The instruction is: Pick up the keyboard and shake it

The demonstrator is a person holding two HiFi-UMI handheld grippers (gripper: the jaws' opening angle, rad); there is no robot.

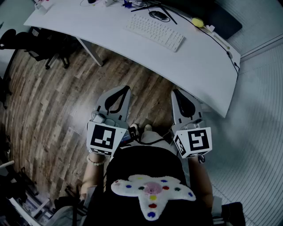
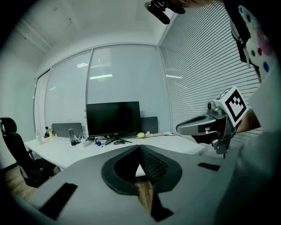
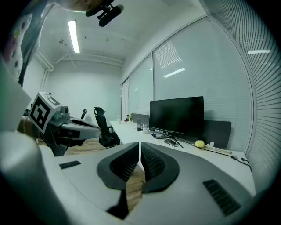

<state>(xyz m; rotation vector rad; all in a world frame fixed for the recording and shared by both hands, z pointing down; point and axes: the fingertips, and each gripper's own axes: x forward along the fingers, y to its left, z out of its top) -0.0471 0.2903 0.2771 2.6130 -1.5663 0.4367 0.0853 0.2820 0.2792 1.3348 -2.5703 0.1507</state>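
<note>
My left gripper [image 1: 124, 89] and right gripper [image 1: 177, 93] are pressed together, empty; unopened, they would shove the far keyboard [image 1: 154, 32], not grip.

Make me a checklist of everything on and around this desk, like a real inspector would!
Surface: white desk, mostly bare along its near edge.
Job's things: white keyboard lies flat on the desk, untouched.
Clutter: dark mouse behind the keyboard; small yellow object to its right.
Grippers: left gripper and right gripper both shut, empty, held over the floor, short of the desk.
Cables: dark cables near the mouse.
Surroundings: wooden floor, black office chair, black monitor, window blinds.
</note>
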